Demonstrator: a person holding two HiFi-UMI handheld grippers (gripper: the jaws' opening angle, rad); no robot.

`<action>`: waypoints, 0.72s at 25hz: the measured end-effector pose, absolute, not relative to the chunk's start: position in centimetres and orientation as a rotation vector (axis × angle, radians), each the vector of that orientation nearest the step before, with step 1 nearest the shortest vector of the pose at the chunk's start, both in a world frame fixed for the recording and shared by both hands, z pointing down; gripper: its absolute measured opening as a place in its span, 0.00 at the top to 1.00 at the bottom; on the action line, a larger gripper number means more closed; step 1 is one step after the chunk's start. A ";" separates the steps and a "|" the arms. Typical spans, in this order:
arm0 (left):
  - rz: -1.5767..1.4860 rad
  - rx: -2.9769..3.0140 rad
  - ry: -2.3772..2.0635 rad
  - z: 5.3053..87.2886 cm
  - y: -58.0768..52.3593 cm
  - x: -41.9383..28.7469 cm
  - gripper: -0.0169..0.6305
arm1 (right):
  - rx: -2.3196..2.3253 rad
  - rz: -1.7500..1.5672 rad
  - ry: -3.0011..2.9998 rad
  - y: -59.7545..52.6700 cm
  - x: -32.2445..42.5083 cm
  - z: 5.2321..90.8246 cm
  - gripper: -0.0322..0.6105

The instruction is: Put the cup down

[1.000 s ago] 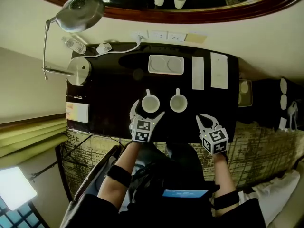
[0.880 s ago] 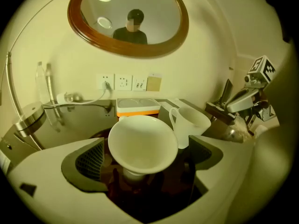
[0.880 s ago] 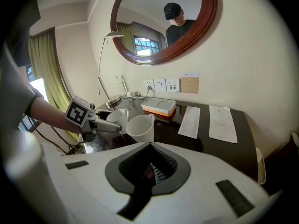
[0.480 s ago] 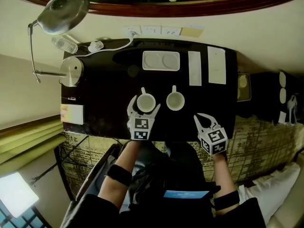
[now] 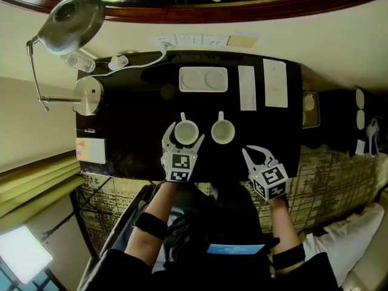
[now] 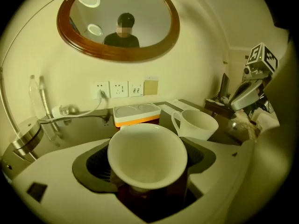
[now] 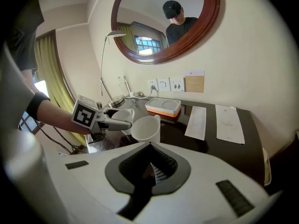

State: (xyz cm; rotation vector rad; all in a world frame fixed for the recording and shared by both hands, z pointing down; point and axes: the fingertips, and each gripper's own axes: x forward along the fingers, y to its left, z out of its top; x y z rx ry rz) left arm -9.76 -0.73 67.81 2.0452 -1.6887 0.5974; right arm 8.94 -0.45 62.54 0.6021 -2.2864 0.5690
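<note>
The left tool (image 5: 183, 143) reaches in over the near edge of the dark surface (image 5: 133, 132). Its jaws are spread to either side of a white cup (image 6: 147, 155). The cup stands upright on the surface right between them, mouth up and empty, with its handle on the side away from the tool. The jaws have just been closing in on the cup. A dark gap shows between each ribbed pad and the cup's tapering wall, so the tool looks released rather than gripping. Just to the right of this tool and slightly ahead stands a second white cup (image 6: 198, 124), also upright and apart from the first, its handle likewise on the far side. Farther ahead, close to the wall, a white tray with an orange edge (image 6: 137, 113) lies flat. To the right of the tray are two white paper slips (image 5: 247, 88), side by side. Off to the left tool's left sits the round metal base of a lamp (image 5: 88, 94). The right tool (image 5: 254, 156) is held beyond the second cup, over the near edge of the surface. Its jaws are clenched together with nothing between them, and both cups stand ahead of it to its left.
</note>
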 end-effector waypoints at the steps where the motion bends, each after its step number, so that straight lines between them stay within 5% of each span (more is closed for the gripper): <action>1: 0.597 2.051 -1.692 67.6 -0.9 -9.9 0.33 | 0.592 0.566 -2.295 -0.5 8.6 62.3 0.94; 18: 0.583 2.239 -1.671 60.2 -8.5 -10.9 0.33 | 0.411 0.417 -2.435 -2.7 1.3 57.0 0.94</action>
